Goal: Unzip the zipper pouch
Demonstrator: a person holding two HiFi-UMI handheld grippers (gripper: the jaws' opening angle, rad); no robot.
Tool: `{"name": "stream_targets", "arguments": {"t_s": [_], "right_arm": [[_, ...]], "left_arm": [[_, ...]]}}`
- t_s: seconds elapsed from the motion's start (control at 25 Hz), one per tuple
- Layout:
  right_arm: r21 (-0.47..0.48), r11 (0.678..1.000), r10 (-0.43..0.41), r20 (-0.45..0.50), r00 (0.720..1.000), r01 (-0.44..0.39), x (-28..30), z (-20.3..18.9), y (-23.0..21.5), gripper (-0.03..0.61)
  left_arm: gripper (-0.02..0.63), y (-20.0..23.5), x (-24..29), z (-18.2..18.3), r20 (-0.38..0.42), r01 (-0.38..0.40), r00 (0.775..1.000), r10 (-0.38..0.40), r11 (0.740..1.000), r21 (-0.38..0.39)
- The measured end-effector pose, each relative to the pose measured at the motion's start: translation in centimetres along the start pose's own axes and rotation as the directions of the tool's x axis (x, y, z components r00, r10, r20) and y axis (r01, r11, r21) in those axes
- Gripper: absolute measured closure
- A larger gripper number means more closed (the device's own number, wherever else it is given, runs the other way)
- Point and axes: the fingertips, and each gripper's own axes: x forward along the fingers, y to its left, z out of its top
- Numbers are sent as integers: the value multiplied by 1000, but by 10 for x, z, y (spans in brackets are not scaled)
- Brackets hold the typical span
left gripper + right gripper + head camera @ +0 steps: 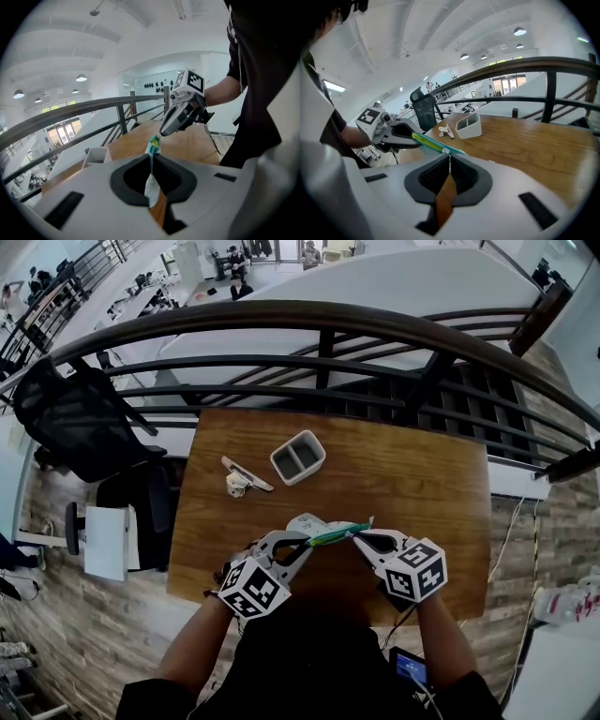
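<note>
A pale zipper pouch (pixel 309 524) with a green zip strip (pixel 336 533) hangs in the air over the table's near edge, stretched between both grippers. My left gripper (pixel 314 538) is shut on the pouch's white fabric (pixel 151 180) at one end, and the green zip end (pixel 153 144) sticks out beyond its jaws. My right gripper (pixel 354 536) is shut at the other end, pinching the small silver zipper pull (pixel 445 151). In the right gripper view the green zip (pixel 429 143) runs from there to the left gripper (pixel 401 136).
On the wooden table (pixel 422 474) stand a grey two-compartment bin (pixel 298 457) and a small white clip-like item (pixel 242 477) to its left. A dark railing (pixel 319 324) runs behind the table. A black office chair (pixel 84 418) is at the left.
</note>
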Motion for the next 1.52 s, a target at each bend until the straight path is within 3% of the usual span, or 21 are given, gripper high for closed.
{"name": "stream_targets", "arguments": {"t_s": [0.72, 1.52], "right_arm": [[4, 993, -114, -20, 993, 114, -10, -13, -29, 572], [15, 979, -202, -20, 979, 203, -21, -17, -48, 572]], "left_arm": [[591, 13, -10, -6, 12, -39, 999, 40, 998, -50], [591, 17, -11, -2, 19, -45, 999, 46, 998, -51]]}}
